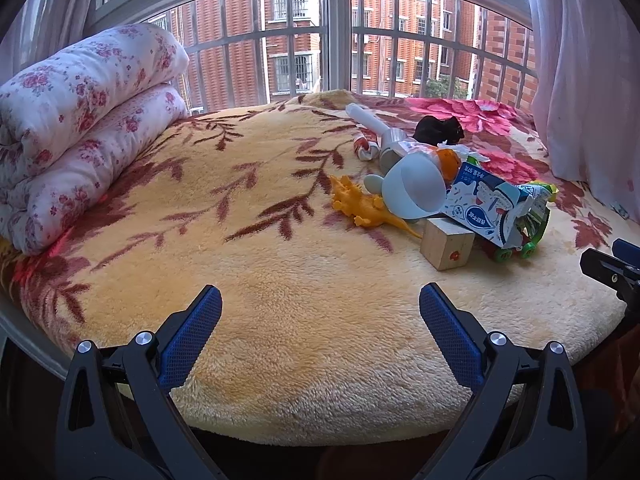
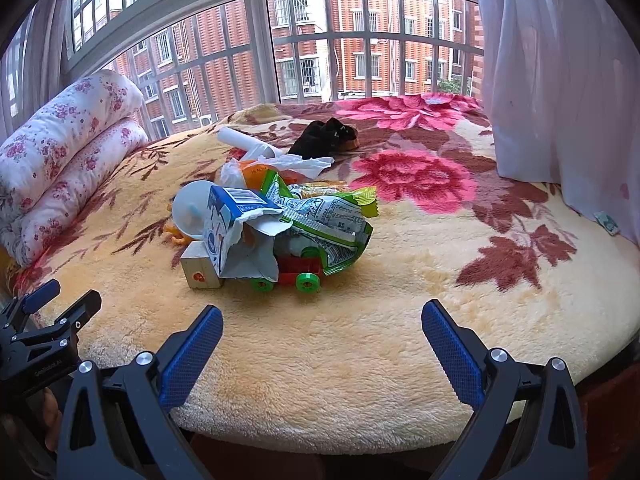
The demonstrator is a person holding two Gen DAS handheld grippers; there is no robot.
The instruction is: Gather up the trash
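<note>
Ahead of both tongs spreads the floral blanket, a rolled quilt far off to the left tong's left. Beyond the right tong, jaws spread and empty, sits the trash heap: torn blue milk carton leaning on a wooden block, green snack wrapper draped over a toy car. Left tong is released too, with the orange dinosaur ahead, slightly right.

Soft daylight enters through the window ahead, lighting the blanket evenly with faint shadows; both views are sharp, bending strongly toward dark vignetted corners
</note>
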